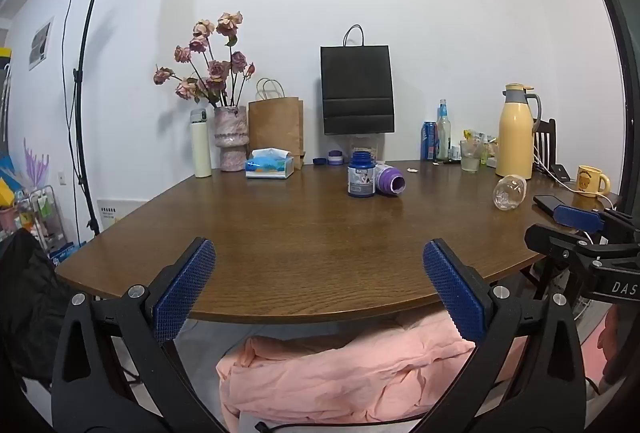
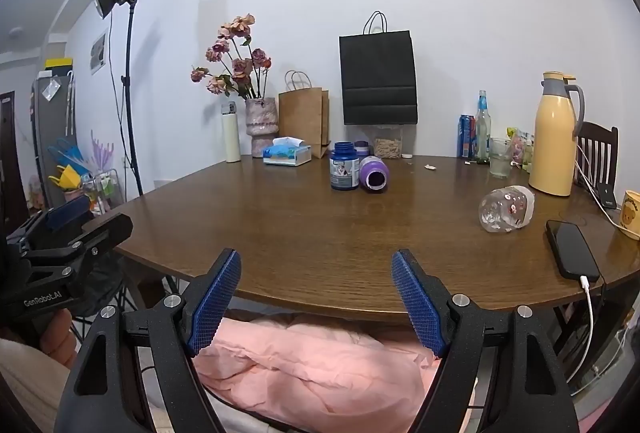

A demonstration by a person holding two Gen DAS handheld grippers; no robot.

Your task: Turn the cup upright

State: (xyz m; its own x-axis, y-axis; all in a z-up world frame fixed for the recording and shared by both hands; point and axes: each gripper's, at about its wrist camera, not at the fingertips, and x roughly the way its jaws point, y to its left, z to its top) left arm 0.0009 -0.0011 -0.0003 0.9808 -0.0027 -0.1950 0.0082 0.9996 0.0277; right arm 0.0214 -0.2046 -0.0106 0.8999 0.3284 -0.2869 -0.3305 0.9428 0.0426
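A clear glass cup (image 2: 506, 208) with small printed figures lies on its side on the brown table (image 2: 320, 233), right of centre; in the left wrist view the cup (image 1: 509, 192) shows at the far right. My right gripper (image 2: 316, 265) hangs open over the table's near edge, well short of the cup and to its left. My left gripper (image 1: 319, 257) is open too, at the near edge, with nothing between its fingers. Each gripper appears at the side of the other's view.
A blue jar (image 2: 344, 166) stands mid-table with a purple jar (image 2: 374, 174) lying beside it. A black phone (image 2: 572, 250) on a white cable lies near the right edge. A yellow thermos (image 2: 554, 135), a yellow mug (image 1: 593, 181), bottles, a vase, a tissue box and paper bags line the back.
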